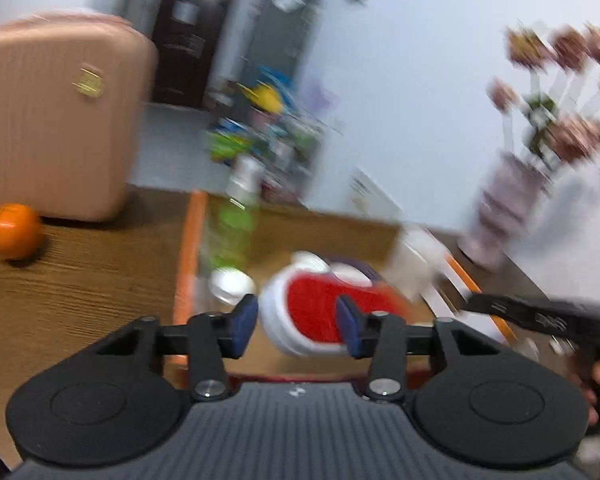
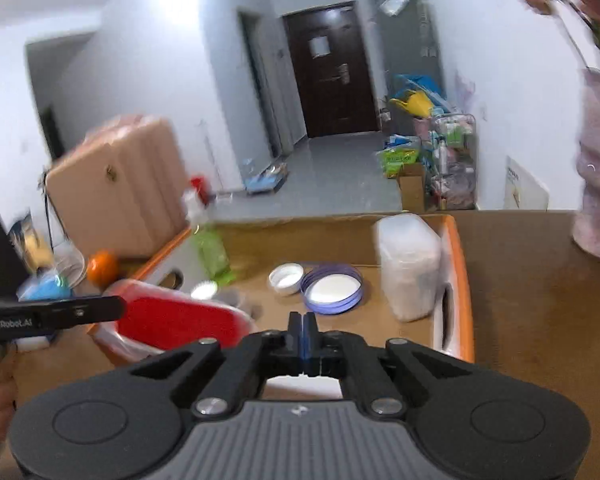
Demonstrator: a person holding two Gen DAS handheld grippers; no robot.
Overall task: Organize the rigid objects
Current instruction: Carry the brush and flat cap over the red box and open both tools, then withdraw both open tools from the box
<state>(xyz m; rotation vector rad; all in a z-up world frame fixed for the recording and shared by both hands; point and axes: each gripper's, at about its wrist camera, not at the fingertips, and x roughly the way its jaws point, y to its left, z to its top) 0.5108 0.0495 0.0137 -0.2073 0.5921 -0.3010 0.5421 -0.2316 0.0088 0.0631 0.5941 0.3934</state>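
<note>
Two grippers over the cardboard box on the wood table. Left gripper: fingers spread, red-and-white container between the pads; can't tell through the blur whether they touch it. Right gripper: fingers pressed together, nothing held. In box: green bottle, white cap, purple-rimmed lid, translucent tub. Orange on table beside pink suitcase.

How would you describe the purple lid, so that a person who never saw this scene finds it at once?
Start at the open cardboard box with orange edges on the wooden table. On its floor, left of the tall frosted plastic container, lies the purple lid. A smaller white cap sits beside it; only the purple lid has a purple rim around a white centre.
</note>
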